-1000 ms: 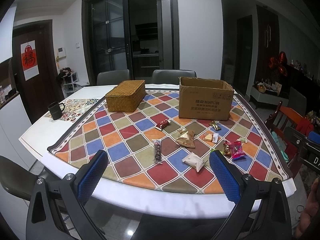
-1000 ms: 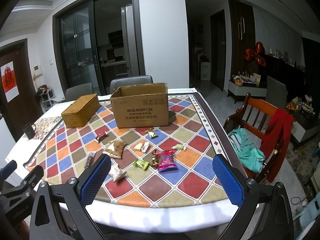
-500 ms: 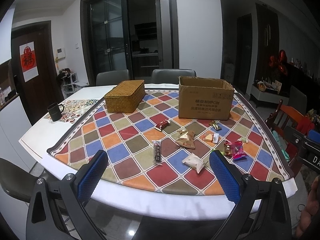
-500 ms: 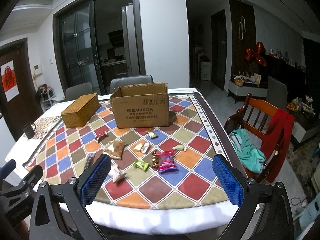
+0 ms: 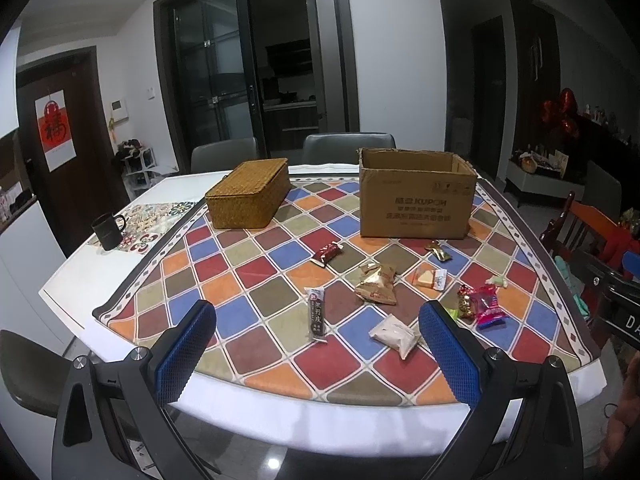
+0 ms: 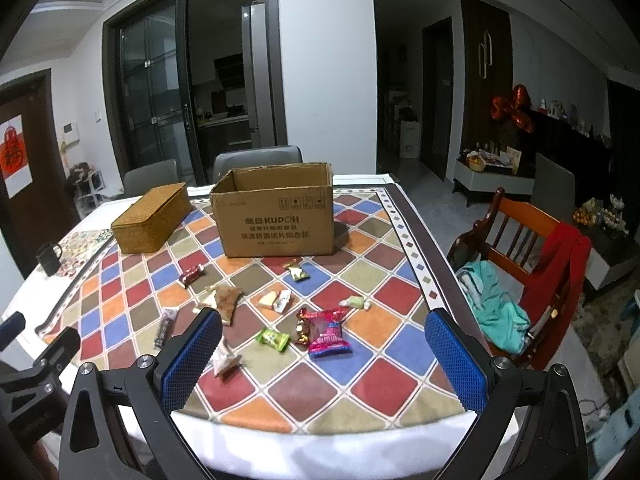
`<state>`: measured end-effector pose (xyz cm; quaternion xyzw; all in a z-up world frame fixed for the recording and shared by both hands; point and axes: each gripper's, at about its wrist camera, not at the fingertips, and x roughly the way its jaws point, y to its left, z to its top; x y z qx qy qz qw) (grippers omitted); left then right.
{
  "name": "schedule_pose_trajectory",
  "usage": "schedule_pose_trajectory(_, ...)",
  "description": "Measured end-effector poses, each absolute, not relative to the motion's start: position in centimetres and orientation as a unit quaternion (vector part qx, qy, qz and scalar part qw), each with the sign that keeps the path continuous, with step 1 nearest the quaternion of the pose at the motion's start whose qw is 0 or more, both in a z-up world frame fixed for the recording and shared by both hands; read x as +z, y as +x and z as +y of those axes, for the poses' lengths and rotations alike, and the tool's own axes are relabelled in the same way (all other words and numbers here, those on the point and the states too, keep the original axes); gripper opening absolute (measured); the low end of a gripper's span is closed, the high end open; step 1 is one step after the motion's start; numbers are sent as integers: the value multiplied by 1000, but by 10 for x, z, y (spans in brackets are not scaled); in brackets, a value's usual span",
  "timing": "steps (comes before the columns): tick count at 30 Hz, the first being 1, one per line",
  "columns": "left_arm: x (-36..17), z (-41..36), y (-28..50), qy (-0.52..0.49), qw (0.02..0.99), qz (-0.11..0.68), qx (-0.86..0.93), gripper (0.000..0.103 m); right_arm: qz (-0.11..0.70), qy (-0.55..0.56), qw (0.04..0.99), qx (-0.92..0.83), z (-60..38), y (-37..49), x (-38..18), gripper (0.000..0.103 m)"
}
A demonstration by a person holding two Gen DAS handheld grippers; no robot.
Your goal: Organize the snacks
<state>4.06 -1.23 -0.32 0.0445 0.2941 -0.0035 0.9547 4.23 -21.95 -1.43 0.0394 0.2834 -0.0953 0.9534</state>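
Several wrapped snacks lie scattered on the checkered tablecloth [image 5: 256, 280]: a dark bar [image 5: 315, 315], a white packet [image 5: 394, 335], a gold packet [image 5: 376, 283], a pink packet [image 5: 486, 306] [image 6: 326, 332], a green candy [image 6: 273, 338] and a red one [image 5: 328, 253]. An open cardboard box [image 5: 414, 204] [image 6: 278, 216] and a shut wicker basket [image 5: 250, 192] [image 6: 152, 218] stand behind them. My left gripper [image 5: 320, 348] and right gripper [image 6: 322, 358] are both open and empty, held above the table's near edge, short of the snacks.
A black mug [image 5: 107, 231] stands on a patterned mat at the table's left. Grey chairs [image 5: 346, 146] stand behind the table. A wooden chair [image 6: 524, 248] with red and teal clothes stands at the right.
Both grippers have edged slightly closer to the table. Nothing on the table has moved.
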Motion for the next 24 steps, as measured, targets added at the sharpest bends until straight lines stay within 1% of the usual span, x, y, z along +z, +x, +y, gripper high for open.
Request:
schedule_pose_trajectory(6,-15,-10,61,46,951,307,-2,103,283,21,954,-93,-215,63,-19,102)
schedule_pose_trajectory(24,-64,1,122,54,933,355,3,103,329,-5,943,-59,-193,132,-66,102)
